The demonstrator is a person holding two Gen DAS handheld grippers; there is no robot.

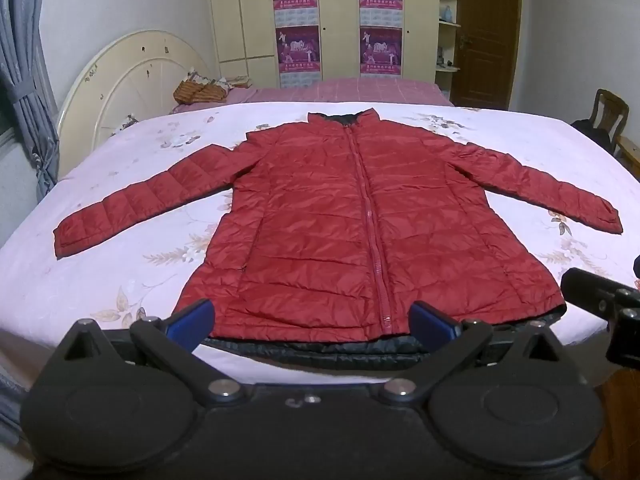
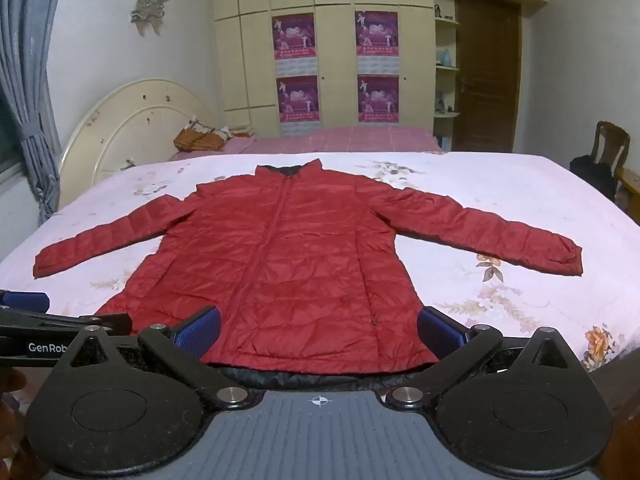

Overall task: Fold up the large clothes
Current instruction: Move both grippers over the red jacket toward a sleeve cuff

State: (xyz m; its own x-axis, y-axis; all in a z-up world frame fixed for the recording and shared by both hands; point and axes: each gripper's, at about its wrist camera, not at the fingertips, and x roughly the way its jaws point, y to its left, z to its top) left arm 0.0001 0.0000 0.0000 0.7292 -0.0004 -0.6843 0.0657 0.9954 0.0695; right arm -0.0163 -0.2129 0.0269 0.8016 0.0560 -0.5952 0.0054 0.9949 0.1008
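A red quilted jacket (image 1: pixel 352 224) lies flat and zipped on the bed, collar far, hem near, both sleeves spread out to the sides; it also shows in the right wrist view (image 2: pixel 288 264). Its dark lining shows along the hem. My left gripper (image 1: pixel 310 322) is open and empty, its blue pads (image 1: pixel 192 318) on either side of the hem's left half. My right gripper (image 2: pixel 318 330) is open and empty just before the hem's right half. The right gripper shows at the right edge of the left wrist view (image 1: pixel 600 292), and the left gripper at the left edge of the right wrist view (image 2: pixel 28 304).
The bed has a pale floral sheet (image 1: pixel 120 272) and a cream round headboard (image 1: pixel 128 76) at the left. A second pink bed (image 1: pixel 352 92) with a wicker basket (image 1: pixel 200 90) stands behind. A wooden chair (image 1: pixel 608 116) is at the right, cupboards and a door at the back.
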